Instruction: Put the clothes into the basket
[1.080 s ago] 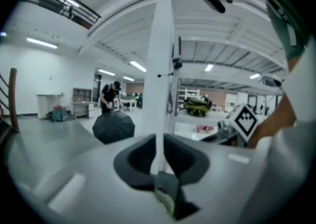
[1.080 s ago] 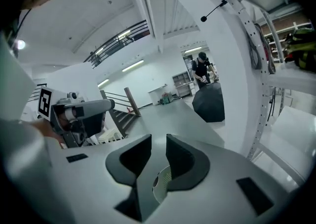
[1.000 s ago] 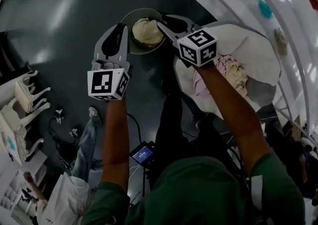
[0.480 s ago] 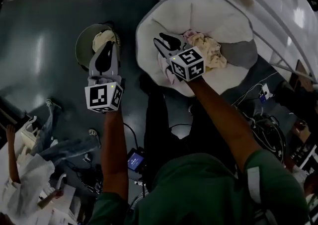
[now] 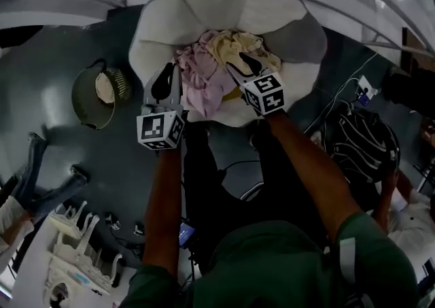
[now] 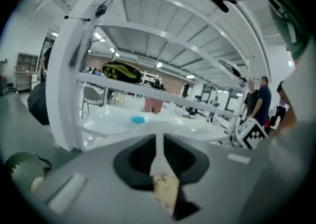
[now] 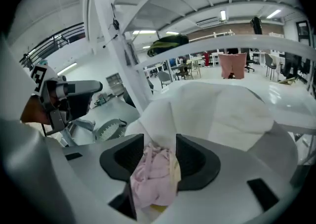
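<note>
Head view: the clothes (image 5: 216, 62) lie heaped on the cushion (image 5: 204, 7) at 12 o'clock, with the basket (image 5: 80, 99) well apart at their 9 o'clock. The right gripper (image 5: 242, 67) has just been opening its jaws. They stand spread around pink cloth (image 7: 153, 178) without pinching it, seemingly readying a grab. The left gripper (image 5: 163, 83) has its jaws nearly pressed together and looks idle.
</note>
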